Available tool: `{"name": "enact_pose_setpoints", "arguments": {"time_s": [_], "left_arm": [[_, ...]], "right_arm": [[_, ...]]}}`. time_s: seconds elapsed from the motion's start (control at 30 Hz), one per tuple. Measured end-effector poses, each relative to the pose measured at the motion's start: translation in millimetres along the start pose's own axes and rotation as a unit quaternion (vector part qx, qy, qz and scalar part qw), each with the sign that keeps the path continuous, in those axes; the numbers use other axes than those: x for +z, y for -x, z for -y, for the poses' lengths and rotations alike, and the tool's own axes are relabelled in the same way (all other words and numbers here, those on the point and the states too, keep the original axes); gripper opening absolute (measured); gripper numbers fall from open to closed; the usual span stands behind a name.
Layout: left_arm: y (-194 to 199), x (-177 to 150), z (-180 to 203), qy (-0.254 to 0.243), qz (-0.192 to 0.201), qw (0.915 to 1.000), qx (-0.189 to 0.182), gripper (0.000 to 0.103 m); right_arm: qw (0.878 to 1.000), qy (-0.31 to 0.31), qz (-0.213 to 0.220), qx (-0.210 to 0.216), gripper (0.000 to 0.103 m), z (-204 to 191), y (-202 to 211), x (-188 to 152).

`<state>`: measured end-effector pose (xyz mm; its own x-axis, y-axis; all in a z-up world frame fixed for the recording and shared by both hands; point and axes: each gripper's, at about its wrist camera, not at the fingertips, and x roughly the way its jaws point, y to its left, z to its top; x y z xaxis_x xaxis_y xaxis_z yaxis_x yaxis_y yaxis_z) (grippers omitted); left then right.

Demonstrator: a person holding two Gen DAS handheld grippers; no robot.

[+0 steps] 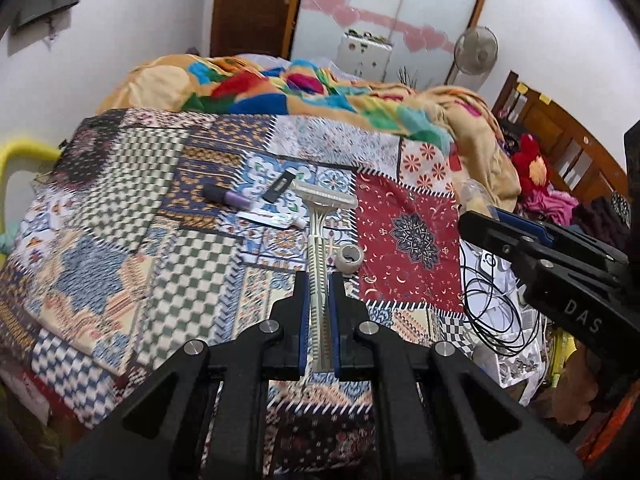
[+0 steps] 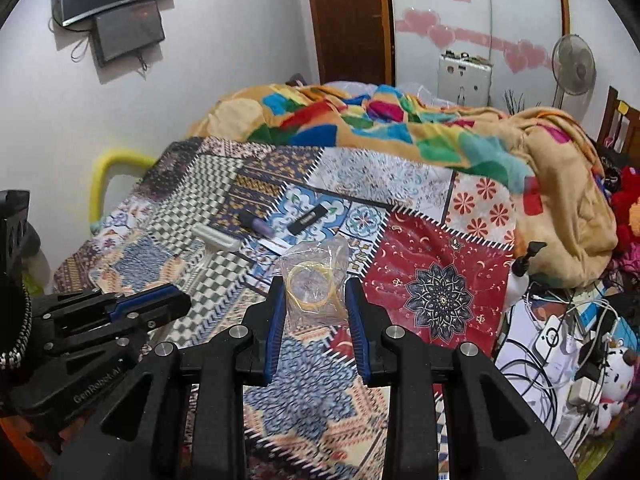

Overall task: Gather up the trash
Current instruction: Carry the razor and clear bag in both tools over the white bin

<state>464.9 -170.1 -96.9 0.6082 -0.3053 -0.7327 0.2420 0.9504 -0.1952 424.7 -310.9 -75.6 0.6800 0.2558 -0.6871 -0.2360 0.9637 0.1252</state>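
Note:
My left gripper (image 1: 319,280) is shut on the handle of a white disposable razor (image 1: 320,236), held above the patchwork bedspread (image 1: 132,208); the razor head also shows in the right wrist view (image 2: 216,238). My right gripper (image 2: 316,284) holds a clear plastic bag with a yellow ring inside (image 2: 316,280) between its jaws. On the bed lie a purple tube (image 1: 224,196), a small white tube (image 1: 276,220), a black flat piece (image 1: 280,186) and a roll of tape (image 1: 350,260).
A crumpled colourful blanket (image 1: 304,92) covers the far half of the bed. Black cables (image 1: 488,304) and chargers pile at the bed's right side, with plush toys (image 2: 616,368). A fan (image 1: 476,46) and a wardrobe stand behind. A yellow chair (image 2: 112,172) is at left.

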Motion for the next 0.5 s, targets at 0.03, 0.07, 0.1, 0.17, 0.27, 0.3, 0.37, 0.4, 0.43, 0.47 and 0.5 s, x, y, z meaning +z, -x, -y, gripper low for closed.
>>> {"name": "enact_pose_setpoints", "arguments": {"time_s": [0.03, 0.07, 0.1, 0.17, 0.27, 0.3, 0.37, 0.4, 0.43, 0.47, 0.5], "left_arm": [[12.0, -3.9, -3.6, 0.001, 0.007, 0.9999, 0.007, 0.008], [20.8, -7.2, -6.8, 0.002, 0.011, 0.9999, 0.011, 0.008], [27.2, -9.6, -9.5, 0.004, 0.014, 0.9998, 0.014, 0.008], [47.4, -17.6, -19.0, 0.01, 0.024, 0.9994, 0.023, 0.008], [73.2, -31.9, -35.1, 0.024, 0.031, 0.9987, 0.031, 0.008], [80.9, -37.6, -39.9, 0.027, 0.033, 0.9984, 0.037, 0.008], [96.4, -49.4, -51.5, 0.031, 0.037, 0.9975, 0.051, 0.008], [102.7, -55.0, -56.2, 0.034, 0.039, 0.9971, 0.056, 0.008], [112.1, -63.3, -64.4, 0.04, 0.041, 0.9963, 0.063, 0.008], [118.4, -68.9, -70.3, 0.046, 0.042, 0.9958, 0.067, 0.008], [124.5, -74.2, -76.1, 0.053, 0.044, 0.9952, 0.07, 0.008]], "right_arm": [[1.0, 0.001, 0.003, 0.001, 0.027, -5.8, 6.7, -1.1], [1.0, 0.001, 0.005, 0.002, 0.027, -9.8, 11.0, -2.6], [1.0, 0.001, 0.006, 0.005, 0.027, -13.8, 15.3, -3.6], [1.0, 0.003, 0.01, 0.011, 0.027, -24.5, 24.2, -5.4], [1.0, 0.012, 0.016, 0.021, 0.027, -44.7, 37.1, -8.6], [0.999, 0.018, 0.019, 0.025, 0.027, -53.3, 41.3, -9.9], [0.999, 0.028, 0.021, 0.033, 0.027, -68.7, 47.6, -12.7], [0.999, 0.033, 0.023, 0.037, 0.027, -76.5, 50.3, -14.5], [0.998, 0.04, 0.024, 0.043, 0.027, -86.5, 53.3, -16.9], [0.998, 0.045, 0.024, 0.047, 0.027, -93.4, 55.3, -18.5], [0.997, 0.05, 0.025, 0.052, 0.027, -101.4, 58.1, -21.0]]}}
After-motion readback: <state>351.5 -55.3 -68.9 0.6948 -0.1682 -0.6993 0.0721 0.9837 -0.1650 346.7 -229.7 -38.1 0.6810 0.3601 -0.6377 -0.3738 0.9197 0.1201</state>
